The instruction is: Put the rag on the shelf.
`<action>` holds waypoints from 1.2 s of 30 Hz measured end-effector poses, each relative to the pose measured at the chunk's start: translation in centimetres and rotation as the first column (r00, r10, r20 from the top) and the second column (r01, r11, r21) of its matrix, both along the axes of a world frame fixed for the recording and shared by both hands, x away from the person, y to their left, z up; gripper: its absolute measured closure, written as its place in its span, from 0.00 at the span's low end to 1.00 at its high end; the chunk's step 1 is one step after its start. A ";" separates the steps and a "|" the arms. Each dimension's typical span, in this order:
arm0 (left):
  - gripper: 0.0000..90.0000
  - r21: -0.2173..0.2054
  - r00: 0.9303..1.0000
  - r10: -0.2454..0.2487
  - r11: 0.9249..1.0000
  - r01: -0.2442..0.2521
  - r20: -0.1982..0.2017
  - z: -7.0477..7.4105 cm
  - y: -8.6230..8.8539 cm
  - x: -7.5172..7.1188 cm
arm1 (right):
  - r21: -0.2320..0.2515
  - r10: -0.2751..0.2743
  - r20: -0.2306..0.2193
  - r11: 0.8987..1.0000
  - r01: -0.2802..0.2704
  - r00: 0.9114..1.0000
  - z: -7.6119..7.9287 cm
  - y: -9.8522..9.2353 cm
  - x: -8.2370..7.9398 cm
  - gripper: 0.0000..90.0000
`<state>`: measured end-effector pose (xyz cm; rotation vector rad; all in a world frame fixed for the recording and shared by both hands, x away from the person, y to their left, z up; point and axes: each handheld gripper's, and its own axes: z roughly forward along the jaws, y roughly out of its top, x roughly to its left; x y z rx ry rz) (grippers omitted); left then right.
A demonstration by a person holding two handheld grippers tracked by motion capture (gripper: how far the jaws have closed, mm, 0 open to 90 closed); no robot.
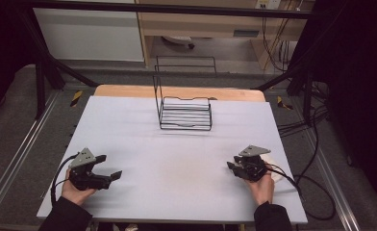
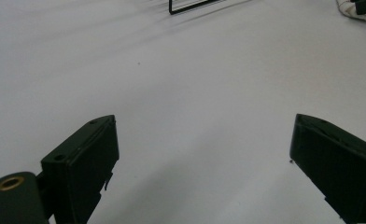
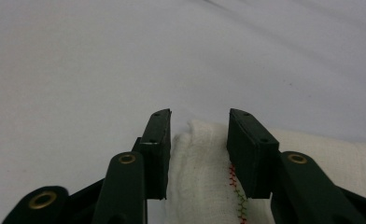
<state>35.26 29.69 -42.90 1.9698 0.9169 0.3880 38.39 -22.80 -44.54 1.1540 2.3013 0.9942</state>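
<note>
My right gripper (image 3: 197,140) pinches a raised fold of the soft, light white cloth (image 3: 204,172) (limp, easily bunched) near the table's (image 1: 177,159) right edge, while my left gripper (image 2: 202,154) gapes wide over bare tabletop.

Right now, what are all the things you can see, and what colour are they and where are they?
Table: one, pale grey top with a wooden edge at the far side, in the middle of the room.
Wire rack: one, black, standing at the far middle of the table.
Cloth: one, white with red and green stitching, lying near the table's right edge, a bunched fold between the right gripper's jaws.
Cables: several, black, on the floor to the right of the table.
Left gripper: one, black with a grey plate on top, near left of the table, jaws wide apart over bare table.
Right gripper: one, black with a grey plate, near right, jaws close on either side of the cloth's fold.
Hands: two, in dark sleeves, at the near edge.
</note>
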 end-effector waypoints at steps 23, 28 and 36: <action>0.10 0.006 1.000 -0.001 1.000 0.001 0.001 0.0 0.0 0.0 | -0.039 -0.028 0.036 0.999 0.029 0.999 0.5 0.4 0.0 0.93; 0.10 0.005 1.000 0.000 1.000 0.000 0.002 0.0 0.0 0.0 | 0.005 -0.002 0.053 1.000 0.001 0.999 0.9 0.7 -0.1 0.93; 0.10 0.006 1.000 0.003 1.000 -0.003 0.000 0.0 0.0 0.0 | 0.019 0.060 0.072 0.998 -0.061 0.996 1.2 2.6 0.0 0.93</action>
